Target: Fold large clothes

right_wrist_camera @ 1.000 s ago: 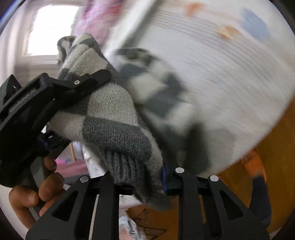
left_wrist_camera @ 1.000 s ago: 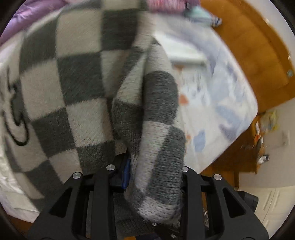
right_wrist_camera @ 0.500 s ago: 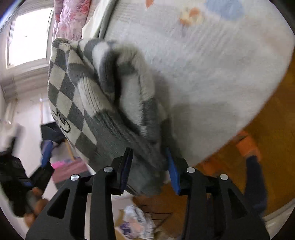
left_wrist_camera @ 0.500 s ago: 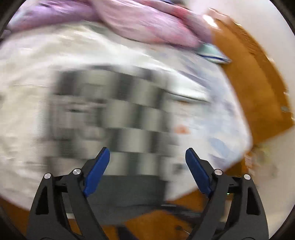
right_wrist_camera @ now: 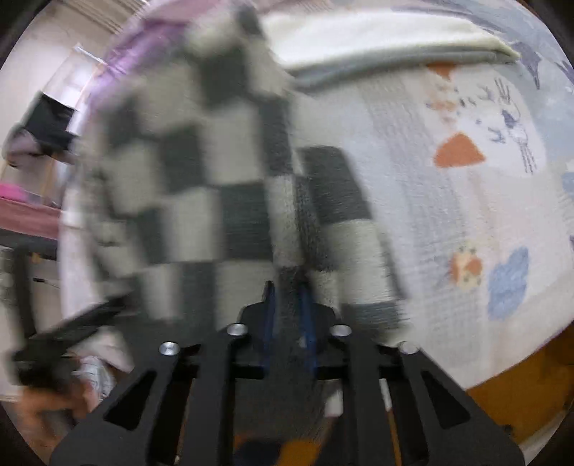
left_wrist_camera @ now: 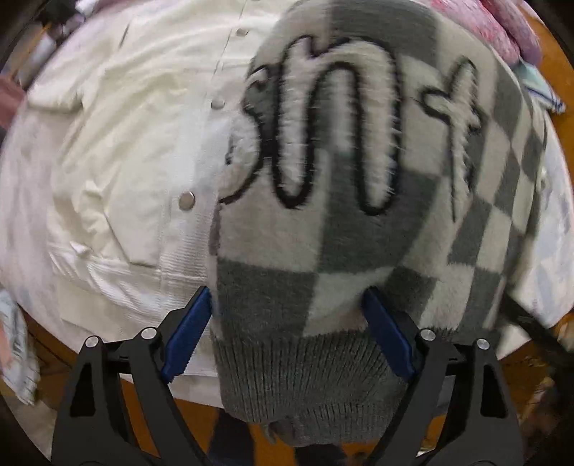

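Note:
A grey-and-white checkered knit sweater with fuzzy black-outlined lettering lies on the bed, its ribbed grey hem hanging over the near edge. My left gripper is open, its blue pads either side of the hem, not closed on it. In the right wrist view the sweater is blurred; my right gripper is shut on a fold of its hem. The left gripper shows there as a dark blur at lower left.
A white jacket with snap buttons lies left of the sweater. The bed has a pale printed cover and a wooden frame edge. Pink bedding is at the far right. A folded pale blanket lies further back.
My left gripper let go of the sweater, opened, and now straddles the hem. My right gripper has closed tighter on the hem. The sweater now lies spread on the bed.

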Demonstrator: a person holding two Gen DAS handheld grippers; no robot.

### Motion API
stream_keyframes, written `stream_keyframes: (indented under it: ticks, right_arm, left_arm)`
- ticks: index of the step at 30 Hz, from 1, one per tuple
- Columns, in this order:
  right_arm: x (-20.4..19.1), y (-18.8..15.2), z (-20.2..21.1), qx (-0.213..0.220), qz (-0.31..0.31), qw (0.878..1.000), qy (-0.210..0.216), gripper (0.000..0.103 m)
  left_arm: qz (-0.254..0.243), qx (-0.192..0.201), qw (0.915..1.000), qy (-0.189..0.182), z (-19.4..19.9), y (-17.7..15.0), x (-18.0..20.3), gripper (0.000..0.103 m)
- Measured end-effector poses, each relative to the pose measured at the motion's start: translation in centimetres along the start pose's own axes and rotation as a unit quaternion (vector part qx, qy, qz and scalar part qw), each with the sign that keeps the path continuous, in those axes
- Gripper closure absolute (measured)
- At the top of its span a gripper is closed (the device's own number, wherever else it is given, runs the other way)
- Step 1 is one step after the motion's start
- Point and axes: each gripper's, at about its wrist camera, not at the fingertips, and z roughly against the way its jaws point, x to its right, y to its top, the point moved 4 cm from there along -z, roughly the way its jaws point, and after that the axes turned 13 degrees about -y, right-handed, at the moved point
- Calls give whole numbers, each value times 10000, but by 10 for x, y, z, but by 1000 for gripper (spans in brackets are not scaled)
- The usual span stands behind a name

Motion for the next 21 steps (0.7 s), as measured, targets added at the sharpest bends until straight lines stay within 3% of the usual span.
stream_keyframes:
  ticks: [3,7,9,12,14,17,21]
  right_arm:
    - [18,7,-22,-398,-341,9984,199,94]
    - [13,20,-2,-646,-299,9974,145,91]
    - [11,30,25,-411,-248,9988,107,91]
    - [-11,59,56,64,-122,9993,356,91]
    - [-28,80,66,389,-37,9973,626,91]
    - [-50,114,61,646,130,9952,728,90]
    - [-54,138,7,402,221,9988,196,90]
  left_arm:
    - [31,-106,9993,-357,8,5,-2,16]
    - [33,246,9965,-795,53,21,4,17]
    - [25,465,9926,-1119,76,38,9,17]
    - [-219,728,9886,-1297,94,77,24,17]
    - [-434,904,9859,-1341,98,100,40,17]
    - [-440,728,9926,-870,70,123,50,17]
    - [-450,242,9954,-807,17,156,31,14]
